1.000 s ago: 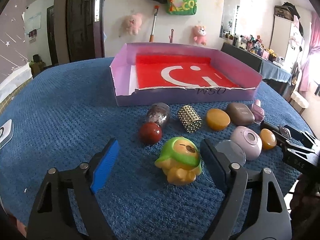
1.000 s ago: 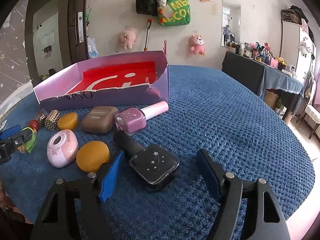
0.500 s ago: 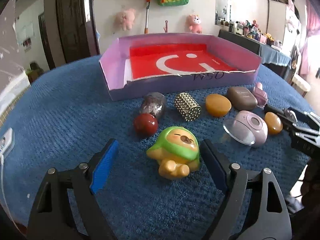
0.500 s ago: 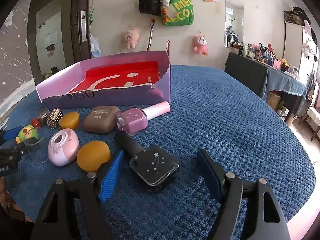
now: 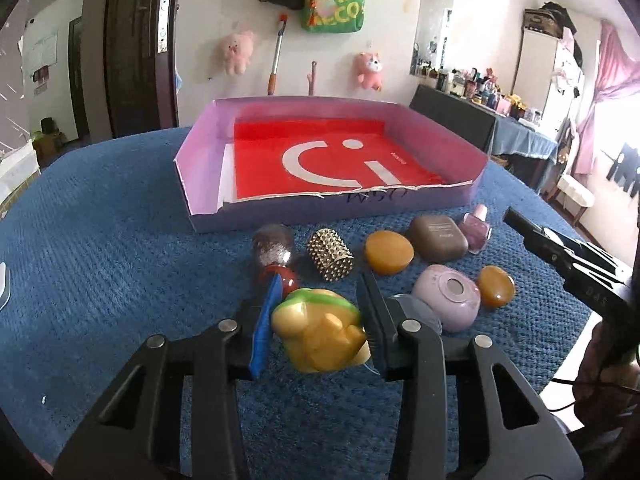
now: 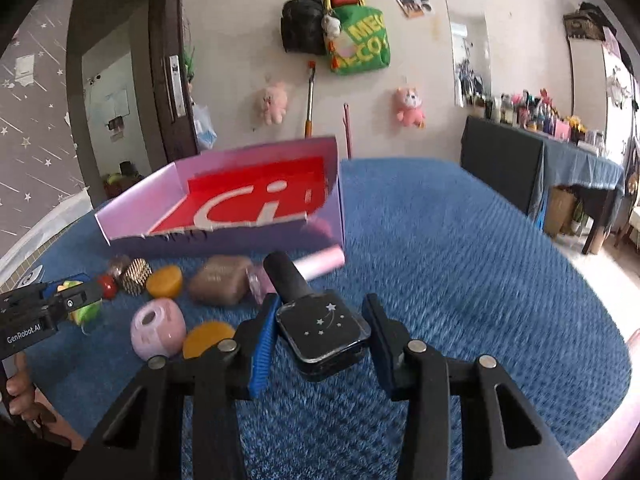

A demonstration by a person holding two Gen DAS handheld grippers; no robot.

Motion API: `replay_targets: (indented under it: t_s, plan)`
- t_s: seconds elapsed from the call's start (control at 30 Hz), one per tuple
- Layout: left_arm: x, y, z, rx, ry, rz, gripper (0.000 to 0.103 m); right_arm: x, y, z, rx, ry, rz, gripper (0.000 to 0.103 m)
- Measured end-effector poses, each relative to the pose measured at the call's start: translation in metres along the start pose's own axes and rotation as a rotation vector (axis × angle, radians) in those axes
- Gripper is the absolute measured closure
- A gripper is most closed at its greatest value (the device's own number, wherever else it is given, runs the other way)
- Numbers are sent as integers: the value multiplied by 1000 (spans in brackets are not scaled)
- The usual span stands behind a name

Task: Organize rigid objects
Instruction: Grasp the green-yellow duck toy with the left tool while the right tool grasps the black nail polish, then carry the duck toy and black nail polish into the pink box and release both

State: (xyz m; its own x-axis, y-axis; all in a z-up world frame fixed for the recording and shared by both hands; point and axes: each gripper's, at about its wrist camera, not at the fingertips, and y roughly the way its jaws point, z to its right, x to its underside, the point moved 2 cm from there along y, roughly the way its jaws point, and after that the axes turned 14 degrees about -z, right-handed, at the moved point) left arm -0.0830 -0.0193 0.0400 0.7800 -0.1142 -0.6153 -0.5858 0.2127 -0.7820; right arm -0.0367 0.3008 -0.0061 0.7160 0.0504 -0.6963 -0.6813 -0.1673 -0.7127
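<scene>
My left gripper is shut on a green and yellow toy figure and holds it just above the blue cloth. My right gripper is shut on a black square nail polish bottle with stars, lifted off the cloth. A purple box with a red bottom stands behind the row of objects; it also shows in the right wrist view.
On the blue tablecloth lie a glitter bottle with a red cap, a gold studded cylinder, two amber stones, a brown case, a pink nail polish and a pink round device. The table edge is near right.
Both grippers closed from open: the left on the toy figure, the right on the black bottle. Both objects have risen a little, and the right view tilted.
</scene>
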Motion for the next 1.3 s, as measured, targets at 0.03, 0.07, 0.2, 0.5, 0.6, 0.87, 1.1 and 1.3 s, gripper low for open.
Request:
replay_targets:
  t_s: [0.03, 0.07, 0.2, 0.5, 0.6, 0.87, 1.1, 1.3]
  plan:
    - [0, 1, 0, 0, -1, -4, 66, -1, -2, 0, -2, -3, 6, 58]
    - [0, 1, 0, 4, -1, -7, 66, -2, -2, -1, -6, -5, 6, 58]
    - [2, -2, 2, 4, 0, 0, 66, -2, -3, -1, -21, -7, 1, 58]
    - [-8, -15, 6, 3, 17, 39, 66, -7, -6, -5, -34, -25, 16, 58]
    - [-20, -20, 6, 8, 27, 64, 66, -22, -10, -8, -34, -45, 41, 58]
    - [-87, 1, -3, 63, 51, 59, 66, -101, 22, -24, -39, -142, 10, 58]
    - [-125, 55, -13, 27, 82, -64, 66, -145, 83, -44, -22, -249, -162, 58]
    - [-127, 87, -18, 13, 102, -159, 66, -150, 121, -55, 31, -333, -320, 58]
